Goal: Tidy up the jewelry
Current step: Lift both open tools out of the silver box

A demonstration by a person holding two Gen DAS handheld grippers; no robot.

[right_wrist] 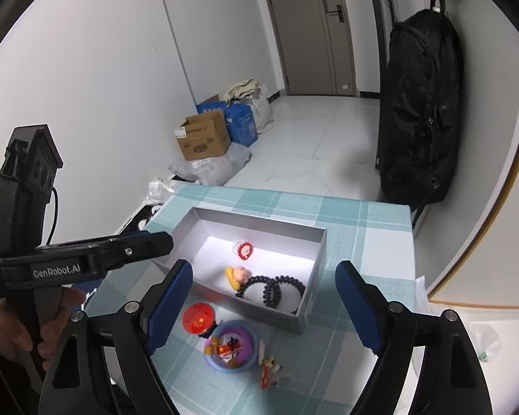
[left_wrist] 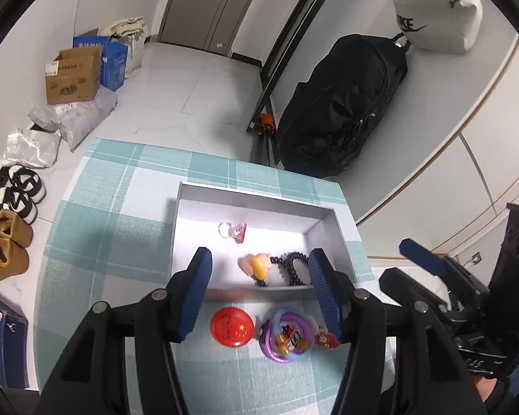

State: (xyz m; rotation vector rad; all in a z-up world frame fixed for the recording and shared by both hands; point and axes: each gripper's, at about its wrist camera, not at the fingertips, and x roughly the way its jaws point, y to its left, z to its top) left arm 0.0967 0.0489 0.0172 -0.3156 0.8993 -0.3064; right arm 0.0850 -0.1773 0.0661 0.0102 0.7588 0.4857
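On the left of the worktop (left_wrist: 97,214), near its front edge, a red badge (left_wrist: 232,326) lies flat on the checked cloth, outside the box, so I judge it is not yet sorted. Just beside it, to the right, lie a purple ring toy (left_wrist: 289,337) and a small red figure (left_wrist: 327,340), also waiting.

Behind them stands the open grey box (left_wrist: 323,228). It holds a ring with a red charm (left_wrist: 232,232), a pink and yellow clip (left_wrist: 256,265) and a black bead bracelet (left_wrist: 292,266), probably collected there to keep them together.

The left hand-held gripper (left_wrist: 259,290) hangs above the box's front edge, half open and holding nothing. The right hand-held gripper (right_wrist: 263,304) is wide open, also empty, above the loose pieces.
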